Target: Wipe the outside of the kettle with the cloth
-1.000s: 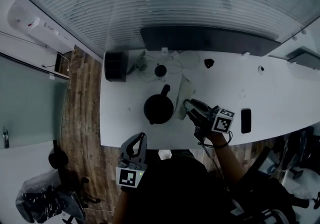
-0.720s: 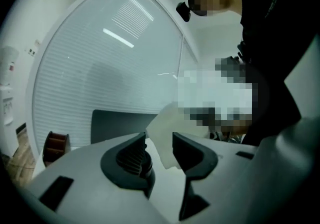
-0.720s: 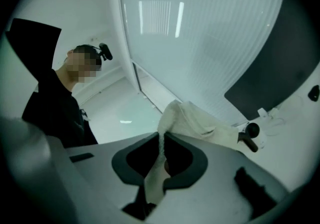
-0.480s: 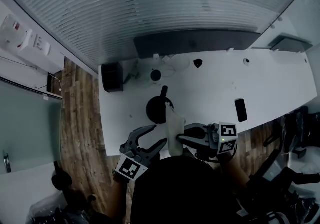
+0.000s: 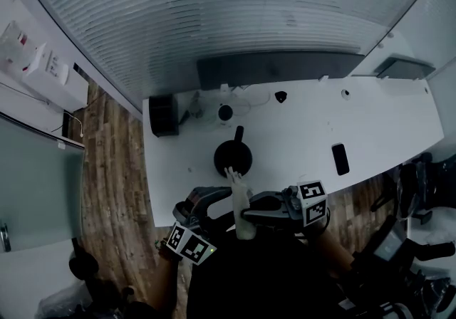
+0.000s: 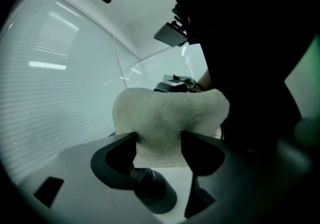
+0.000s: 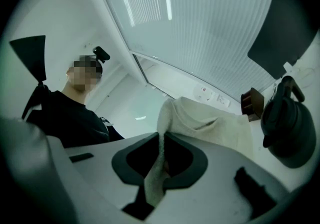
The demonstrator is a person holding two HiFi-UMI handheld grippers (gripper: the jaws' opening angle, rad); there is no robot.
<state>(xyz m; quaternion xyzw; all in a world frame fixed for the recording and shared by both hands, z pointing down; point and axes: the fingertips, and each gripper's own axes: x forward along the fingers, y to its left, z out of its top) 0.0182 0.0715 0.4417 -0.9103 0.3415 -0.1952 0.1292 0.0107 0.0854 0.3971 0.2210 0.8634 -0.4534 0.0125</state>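
Left claw (image 5: pixel 226 205): jaws spread wide, having just been opening. A pale fleecy cloth (image 6: pixel 170 118) hangs between their tips, and the pads do not press it. Right claw (image 7: pixel 161 150): jaws closed on one edge of the cloth, the rest draping up and over ahead of them. Black round kettle (image 5: pixel 233 157) with arched handle: upright on the white table (image 5: pixel 299 132), just beyond both claws' tips. Flat black phone (image 5: pixel 340 159): on the table, off past the right claw's outer side.
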